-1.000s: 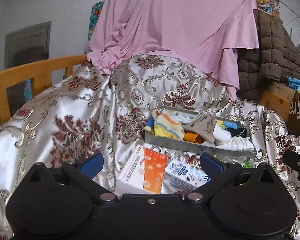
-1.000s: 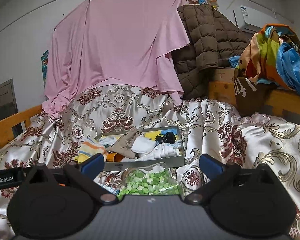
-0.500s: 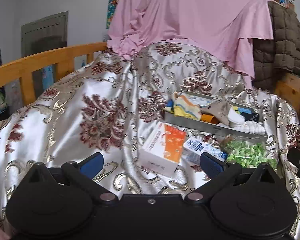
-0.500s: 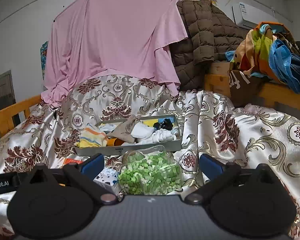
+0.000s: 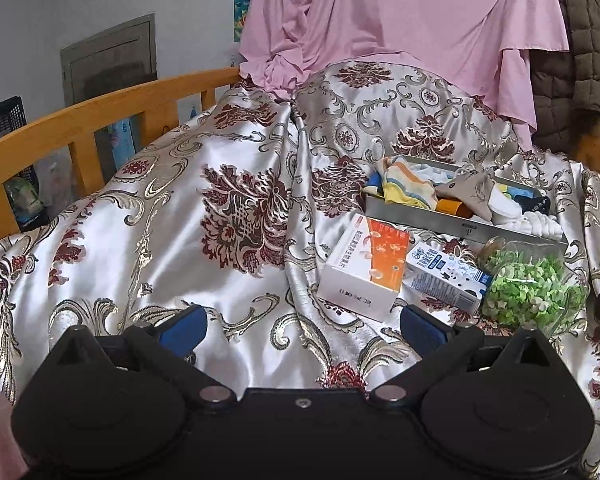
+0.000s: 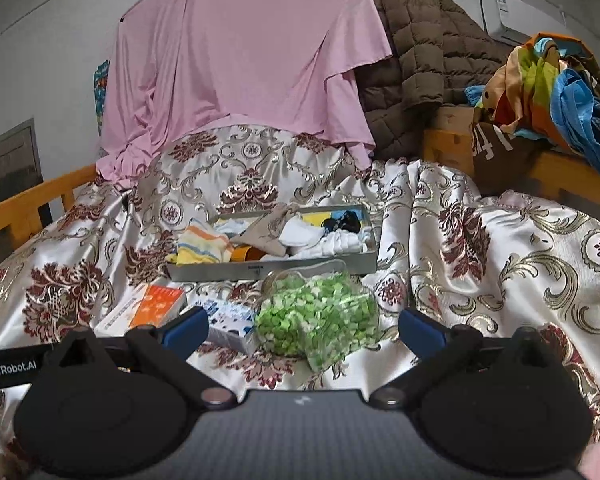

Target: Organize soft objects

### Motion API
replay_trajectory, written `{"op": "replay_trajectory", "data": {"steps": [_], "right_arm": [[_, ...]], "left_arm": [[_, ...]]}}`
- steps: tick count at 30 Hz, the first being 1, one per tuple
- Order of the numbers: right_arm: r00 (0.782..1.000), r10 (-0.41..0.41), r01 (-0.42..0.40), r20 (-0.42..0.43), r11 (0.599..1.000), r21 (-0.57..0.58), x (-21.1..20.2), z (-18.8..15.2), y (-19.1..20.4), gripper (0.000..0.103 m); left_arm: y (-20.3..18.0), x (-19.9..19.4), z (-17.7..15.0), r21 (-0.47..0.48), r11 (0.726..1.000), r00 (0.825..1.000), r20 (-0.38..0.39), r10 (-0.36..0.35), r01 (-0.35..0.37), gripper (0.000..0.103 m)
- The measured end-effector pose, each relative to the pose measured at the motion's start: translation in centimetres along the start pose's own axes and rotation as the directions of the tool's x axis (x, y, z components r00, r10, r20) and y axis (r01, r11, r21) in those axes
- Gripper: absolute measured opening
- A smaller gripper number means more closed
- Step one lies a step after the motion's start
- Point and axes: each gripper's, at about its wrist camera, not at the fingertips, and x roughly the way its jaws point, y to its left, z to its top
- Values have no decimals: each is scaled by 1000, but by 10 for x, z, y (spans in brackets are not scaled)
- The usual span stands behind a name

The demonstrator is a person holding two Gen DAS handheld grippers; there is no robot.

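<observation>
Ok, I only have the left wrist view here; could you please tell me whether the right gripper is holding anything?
Observer: No, the right gripper is open and empty; the jar of green pieces lies on the bedspread ahead of it.
Operator: Thank you. Are there more soft things off to the right, beyond my picture?
Observer: Yes, a heap of colourful clothes sits on the wooden frame, well to the right of the tray.
</observation>
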Motion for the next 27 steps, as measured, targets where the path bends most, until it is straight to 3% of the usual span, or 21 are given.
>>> {"op": "replay_trajectory", "data": {"steps": [27], "right_arm": [[998, -9, 10, -64, 1000, 19, 1, -5, -3, 103]], "left_arm": [[1, -9, -7, 12, 1000, 1000, 7, 22, -22, 102]]}}
